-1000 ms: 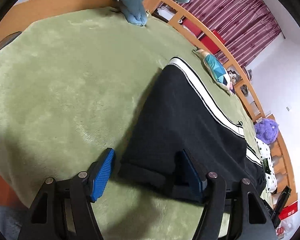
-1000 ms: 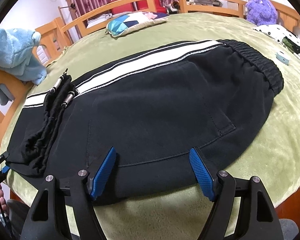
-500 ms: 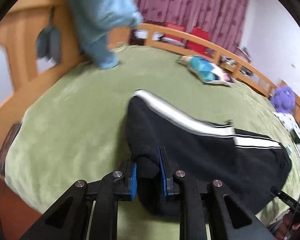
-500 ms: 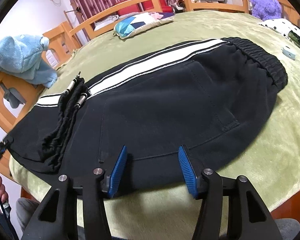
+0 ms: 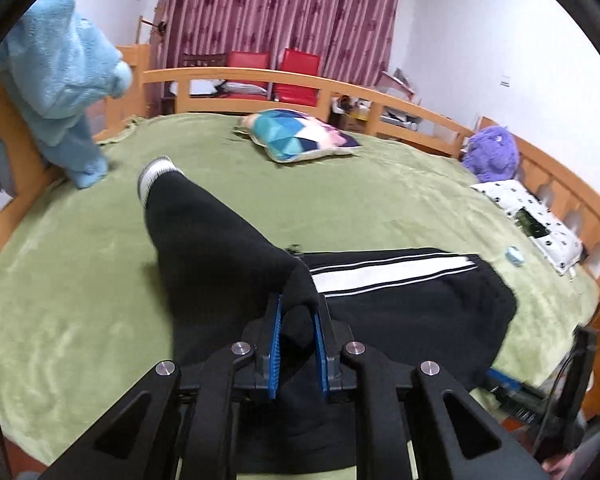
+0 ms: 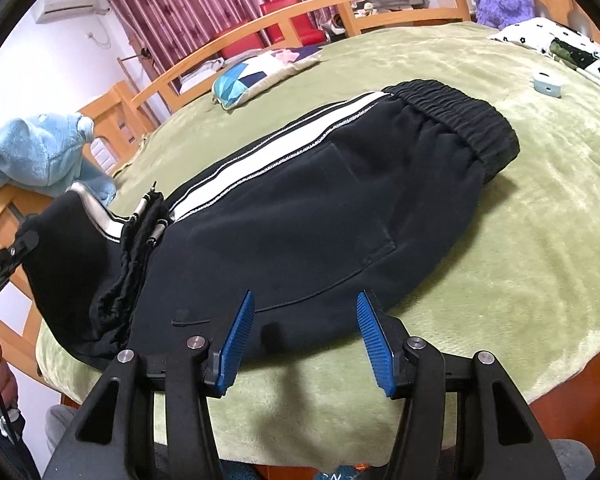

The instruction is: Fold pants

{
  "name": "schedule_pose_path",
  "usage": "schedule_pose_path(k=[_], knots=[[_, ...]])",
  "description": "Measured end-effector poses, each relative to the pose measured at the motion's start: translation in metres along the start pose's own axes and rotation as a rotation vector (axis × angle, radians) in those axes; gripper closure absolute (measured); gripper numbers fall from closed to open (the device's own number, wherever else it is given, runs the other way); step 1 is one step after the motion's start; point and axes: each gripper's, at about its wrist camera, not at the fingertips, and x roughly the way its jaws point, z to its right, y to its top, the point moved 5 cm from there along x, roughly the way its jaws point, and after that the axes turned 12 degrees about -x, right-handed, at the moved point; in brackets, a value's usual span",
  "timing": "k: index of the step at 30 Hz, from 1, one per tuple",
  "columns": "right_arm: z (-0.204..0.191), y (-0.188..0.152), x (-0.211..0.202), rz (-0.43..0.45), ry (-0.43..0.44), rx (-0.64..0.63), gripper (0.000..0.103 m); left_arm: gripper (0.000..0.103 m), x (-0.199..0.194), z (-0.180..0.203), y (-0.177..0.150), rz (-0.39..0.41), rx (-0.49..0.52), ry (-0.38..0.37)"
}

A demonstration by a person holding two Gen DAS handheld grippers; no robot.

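Note:
Black pants [image 6: 320,208] with a white side stripe lie on the green bed blanket [image 6: 520,220], elastic waistband at the far right. My left gripper [image 5: 296,336] is shut on the black leg end of the pants [image 5: 220,248] and holds it lifted above the bed, the fabric draping down to the rest. In the right wrist view that lifted leg end rises at the left [image 6: 68,232]. My right gripper [image 6: 304,340] is open, its blue pads just at the near edge of the pants, holding nothing.
A patterned pillow [image 5: 300,140] lies at the far side of the bed. A light blue plush garment [image 5: 60,80] hangs on the wooden rail [image 5: 300,80] at the left. A purple plush toy [image 5: 492,156], a dotted cloth [image 5: 528,216] and a small blue object [image 6: 546,84] are at the right.
My left gripper has shut on the pants leg end and lifted it up and toward the waistband side. My right gripper narrowed, then opened wider again at the near edge.

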Motion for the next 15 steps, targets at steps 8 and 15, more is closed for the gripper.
schedule_pose_path(k=[8,15], knots=[[0.018,-0.006,-0.015,0.027,-0.019,0.045,0.049,0.090,0.040,0.063,-0.035,-0.082,-0.003,-0.136],[0.045,-0.010,-0.029,0.060,-0.056,0.134,0.049,0.090,0.083,0.080,-0.088,-0.265,-0.033,-0.215]])
